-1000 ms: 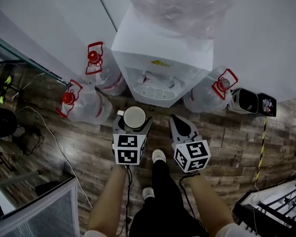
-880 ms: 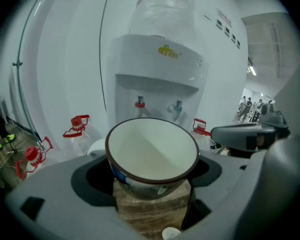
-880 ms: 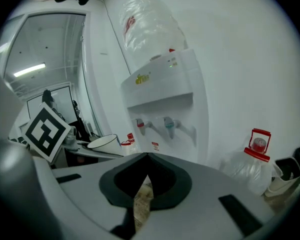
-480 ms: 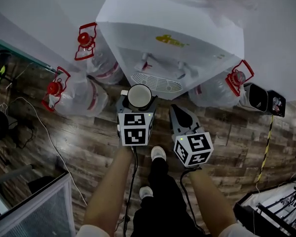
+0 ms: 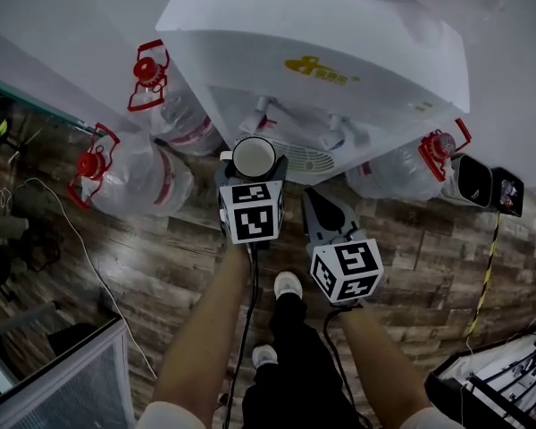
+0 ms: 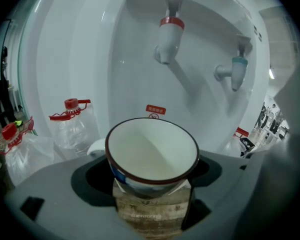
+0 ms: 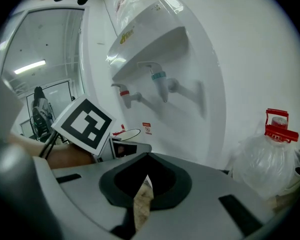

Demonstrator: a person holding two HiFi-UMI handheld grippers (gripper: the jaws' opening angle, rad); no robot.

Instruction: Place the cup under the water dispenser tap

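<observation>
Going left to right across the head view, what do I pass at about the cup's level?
red-capped jug → cup → right gripper → right-hand jug → dark container

The cup point(image 5: 254, 156) sat between the jaws of the left gripper point(image 5: 253, 170), before the water dispenser point(image 5: 322, 52) and below its left-hand tap point(image 6: 167, 34), perhaps a little short of it. The right gripper point(image 5: 317, 199), jaws together, was just right of the left. On the floor point(image 5: 179, 266), a jug point(image 5: 138, 181) lay left of the dispenser, a second jug point(image 5: 183, 119) behind it, and a third jug point(image 5: 397, 175) at the dispenser's right.
</observation>
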